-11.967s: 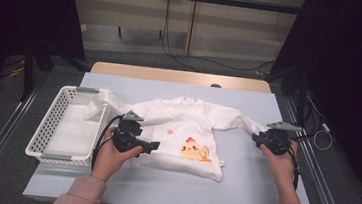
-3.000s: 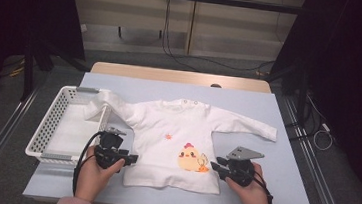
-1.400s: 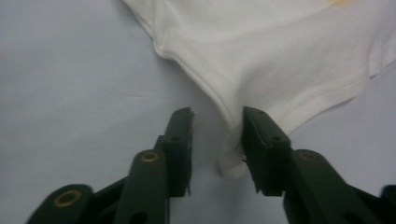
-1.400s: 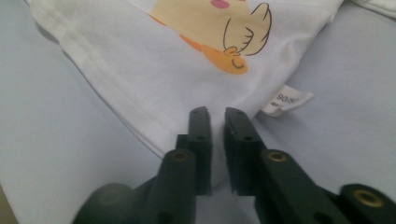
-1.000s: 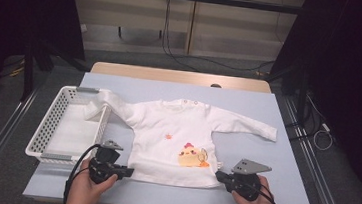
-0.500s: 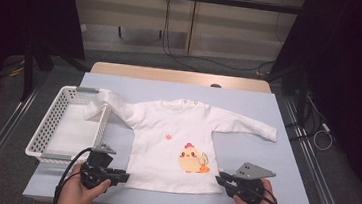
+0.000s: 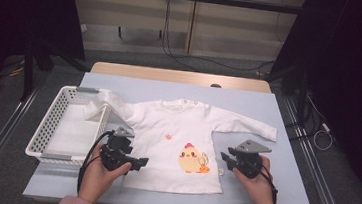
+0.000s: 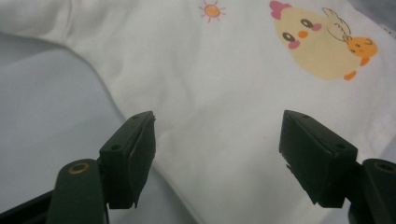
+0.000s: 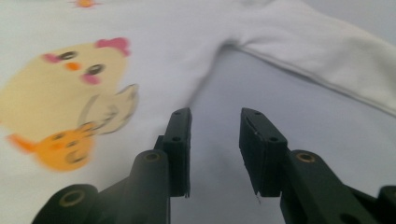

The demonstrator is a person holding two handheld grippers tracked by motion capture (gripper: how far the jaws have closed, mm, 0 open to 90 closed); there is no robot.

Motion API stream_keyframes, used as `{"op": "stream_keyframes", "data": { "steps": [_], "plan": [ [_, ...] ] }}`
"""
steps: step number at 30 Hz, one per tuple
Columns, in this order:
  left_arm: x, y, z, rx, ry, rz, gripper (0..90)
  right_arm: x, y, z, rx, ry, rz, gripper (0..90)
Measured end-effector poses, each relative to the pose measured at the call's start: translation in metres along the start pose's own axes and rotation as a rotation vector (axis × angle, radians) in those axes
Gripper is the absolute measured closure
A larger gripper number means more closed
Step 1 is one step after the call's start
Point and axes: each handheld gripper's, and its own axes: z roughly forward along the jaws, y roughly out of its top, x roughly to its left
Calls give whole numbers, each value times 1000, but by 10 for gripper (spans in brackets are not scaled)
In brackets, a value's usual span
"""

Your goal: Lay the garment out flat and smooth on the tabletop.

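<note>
Because the white long-sleeved baby shirt (image 7: 172, 141) is being laid out flat on the pale blue table (image 7: 281, 192), each thing sits where smoothing or folding can start. At the far left the white mesh basket (image 7: 45, 129) stands on the table's edge, and the shirt's sleeve (image 7: 99, 108) on that side drapes over its rim. Next, the left gripper (image 7: 138, 162) lies over the shirt's side hem; its jaws have just been opening and stand wide with nothing between the pads (image 8: 135, 154), so the cloth is free. The chick print (image 7: 192, 158) faces up at the middle. Just beside the other hem, the right gripper (image 7: 224, 159) points at the seam, its jaws having just been opening to a narrow gap that holds nothing.
</note>
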Motion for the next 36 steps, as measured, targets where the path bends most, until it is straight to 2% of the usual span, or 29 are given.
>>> {"op": "stream_keyframes", "data": {
  "steps": [1,4,5,6,7,11,12,13,15,16,17,18,20,21,23,24,25,26,27,29,33,36],
  "plan": [
    [-1,2,3,-9,-1,-30,253,-9,1,3,1,-28,24,655],
    [0,4,7,-31,-14,-30,235,-36,3,8,-17,-94,91,672],
    [2,5,7,-13,-8,-4,229,-44,4,10,-21,-123,99,681],
    [2,4,7,-20,-12,-5,222,-49,5,11,-25,-133,112,698],
    [1,4,8,-54,-25,-26,217,-55,7,13,-26,-146,126,709],
    [6,4,4,-46,-35,-5,199,-74,17,24,-59,-205,146,839],
    [2,4,5,-66,-45,-57,194,-76,20,28,-55,-214,146,864],
    [2,4,5,-69,-48,-62,186,-78,23,31,-60,-223,149,898],
    [6,5,4,-62,-38,-6,183,-81,30,36,-82,-219,167,900],
    [5,5,4,-82,-41,-30,183,-83,35,40,-99,-228,171,900],
    [8,6,3,-49,-43,13,182,-85,38,43,-100,-234,165,900],
    [10,6,4,-54,-46,13,179,-87,41,48,-94,-237,157,900],
    [8,5,6,-74,-55,-22,178,-90,43,58,-71,-239,159,900],
    [11,5,6,-55,-58,1,176,-91,42,61,-59,-244,158,900],
    [11,5,5,-51,-60,1,175,-94,37,69,-4,-252,163,900],
    [10,4,6,-67,-47,-11,175,-96,32,74,41,-280,141,900],
    [8,4,5,-72,-68,-47,175,-98,31,76,43,-279,158,900],
    [8,4,4,-77,-60,-27,172,-100,31,74,45,-299,170,900],
    [10,5,3,-58,-57,3,173,-101,31,74,52,-314,164,900],
    [11,5,2,-45,-48,3,171,-102,30,73,56,-304,165,900],
    [11,6,0,-65,-48,-13,147,-101,30,68,65,-274,193,900],
    [11,8,-3,-60,-52,-11,134,-96,31,60,39,-221,213,860]
  ]
}}
